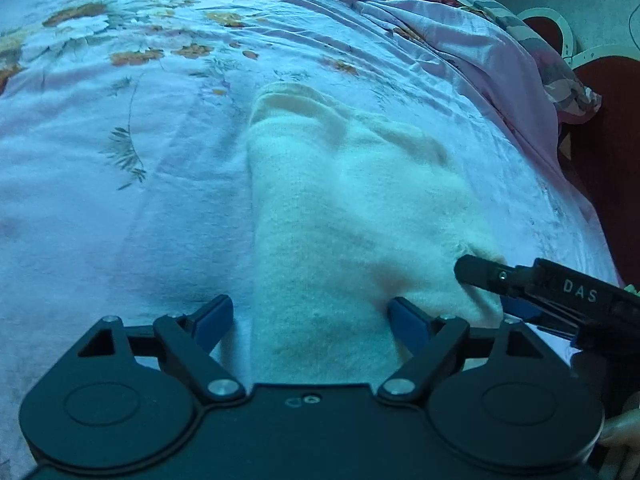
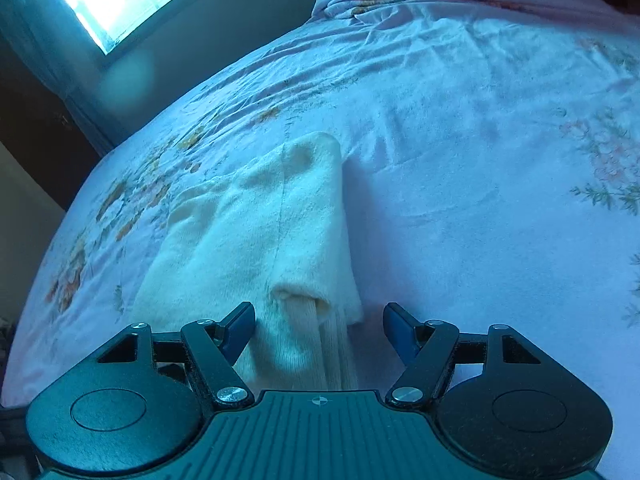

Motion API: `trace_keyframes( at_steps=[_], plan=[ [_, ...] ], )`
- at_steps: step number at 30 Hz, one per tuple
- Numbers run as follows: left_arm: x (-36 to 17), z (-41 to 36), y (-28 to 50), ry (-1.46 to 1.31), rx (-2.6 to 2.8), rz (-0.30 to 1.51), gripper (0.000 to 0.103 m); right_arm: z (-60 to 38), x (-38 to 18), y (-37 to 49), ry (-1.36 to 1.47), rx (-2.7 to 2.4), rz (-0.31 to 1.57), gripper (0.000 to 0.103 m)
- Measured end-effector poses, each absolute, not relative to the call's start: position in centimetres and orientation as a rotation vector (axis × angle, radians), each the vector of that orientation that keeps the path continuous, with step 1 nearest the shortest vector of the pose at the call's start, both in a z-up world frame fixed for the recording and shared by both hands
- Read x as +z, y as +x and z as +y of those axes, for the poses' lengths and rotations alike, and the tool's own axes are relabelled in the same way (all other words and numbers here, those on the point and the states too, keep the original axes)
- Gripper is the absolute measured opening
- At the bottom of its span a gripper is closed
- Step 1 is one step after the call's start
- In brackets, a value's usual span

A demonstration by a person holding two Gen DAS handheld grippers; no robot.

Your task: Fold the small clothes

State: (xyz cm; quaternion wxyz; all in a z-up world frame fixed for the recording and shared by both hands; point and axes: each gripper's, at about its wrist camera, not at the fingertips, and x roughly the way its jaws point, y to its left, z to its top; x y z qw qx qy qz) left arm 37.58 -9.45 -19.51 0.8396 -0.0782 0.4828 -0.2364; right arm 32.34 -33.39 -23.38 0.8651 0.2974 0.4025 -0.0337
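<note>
Both grippers, left gripper (image 1: 312,318) and right gripper (image 2: 319,326), released over folded cream sweater (image 1: 344,216) on bed (image 1: 120,200); next likely regrasp near edge

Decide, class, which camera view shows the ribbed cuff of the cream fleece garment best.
The right wrist view: the ribbed cuff of the cream fleece garment shows its ridges, emerging from a folded sleeve opening between the open right tongs. The left wrist view shows only the garment's fuzzy body; no ribbing is discernible.

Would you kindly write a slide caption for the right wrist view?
Open right gripper poised over a cream fuzzy garment lying on a floral bedsheet.
</note>
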Motion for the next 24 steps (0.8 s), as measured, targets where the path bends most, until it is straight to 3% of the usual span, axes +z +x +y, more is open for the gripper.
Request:
trace_keyframes(
  at_steps=[3,5,9,12,17,20,24],
  plan=[
    [-20.0,-9.8,38.3,-0.204,-0.524,1.03,0.081,-33.7,-24.1,33.9,0.634,-0.053,0.848,0.07],
    [-20.3,-9.9,38.9,-0.254,-0.538,1.041,0.069,-33.4,-24.4,34.9,0.63,-0.026,0.856,0.07],
    [-20.5,-9.7,39.4,-0.315,-0.524,1.055,0.054,-32.7,-24.6,35.9,0.639,0.012,0.868,0.035],
    [-20.1,-9.1,39.3,-0.349,-0.513,1.058,0.043,-32.7,-24.5,35.6,0.654,0.024,0.855,0.033],
    [-19.6,-10.2,39.1,-0.276,-0.485,1.052,0.04,-31.5,-24.4,36.0,0.605,-0.03,0.865,0.032],
    [-18.2,-10.4,38.2,-0.222,-0.475,1.012,0.033,-30.5,-22.6,35.4,0.57,-0.028,0.822,0.031],
    [-16.5,-9.7,36.8,-0.215,-0.479,0.974,0.033,-29.2,-20.0,34.2,0.568,0.02,0.768,0.03]
  ],
)
